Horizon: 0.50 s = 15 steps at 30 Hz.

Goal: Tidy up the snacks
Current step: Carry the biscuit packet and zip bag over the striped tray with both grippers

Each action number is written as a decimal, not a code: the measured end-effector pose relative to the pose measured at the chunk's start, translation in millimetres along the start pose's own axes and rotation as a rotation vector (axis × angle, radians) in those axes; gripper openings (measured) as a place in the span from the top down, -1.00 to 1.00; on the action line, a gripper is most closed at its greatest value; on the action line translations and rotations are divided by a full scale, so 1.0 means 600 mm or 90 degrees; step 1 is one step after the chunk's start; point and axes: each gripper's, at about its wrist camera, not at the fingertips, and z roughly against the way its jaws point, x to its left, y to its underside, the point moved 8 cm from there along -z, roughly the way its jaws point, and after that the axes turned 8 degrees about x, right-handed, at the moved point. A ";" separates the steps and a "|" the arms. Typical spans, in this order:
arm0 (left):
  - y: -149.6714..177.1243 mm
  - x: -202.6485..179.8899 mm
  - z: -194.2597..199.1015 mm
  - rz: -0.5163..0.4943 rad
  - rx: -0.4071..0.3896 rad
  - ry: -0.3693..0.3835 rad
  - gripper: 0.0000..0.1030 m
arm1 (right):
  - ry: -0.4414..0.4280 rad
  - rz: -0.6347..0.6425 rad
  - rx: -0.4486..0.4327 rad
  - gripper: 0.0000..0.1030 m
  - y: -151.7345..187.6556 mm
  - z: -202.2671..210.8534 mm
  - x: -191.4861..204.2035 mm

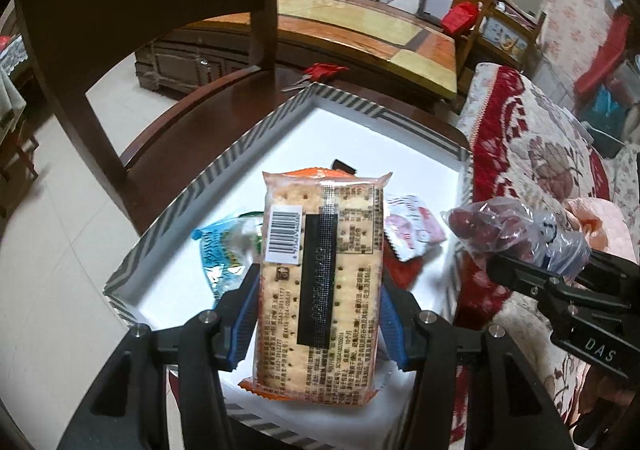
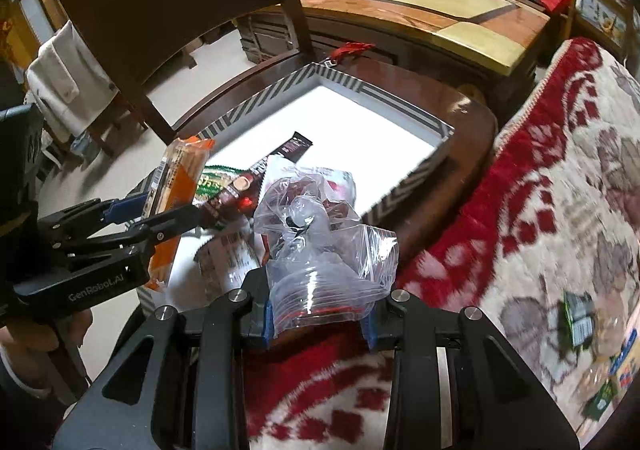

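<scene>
Over a striped-rimmed white tray [image 1: 224,166] on the dark wooden tabletop [image 1: 224,98], the left claw [image 1: 316,314] pinches an orange-edged clear cracker packet [image 1: 320,282], while the right claw [image 2: 320,320] pinches a clear plastic bag of red dates [image 2: 320,234].

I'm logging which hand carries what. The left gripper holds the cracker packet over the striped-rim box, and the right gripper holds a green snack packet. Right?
Not quite. The right gripper is closed on a clear zip bag of dark red fruit, not a green packet; the right wrist view shows it. The rest stands: the left gripper holds the cracker packet over the striped-rim box.
</scene>
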 end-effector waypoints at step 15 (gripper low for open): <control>-0.006 0.048 -0.033 0.037 0.023 -0.027 -0.09 | -0.023 0.033 0.037 0.40 -0.063 -0.080 0.057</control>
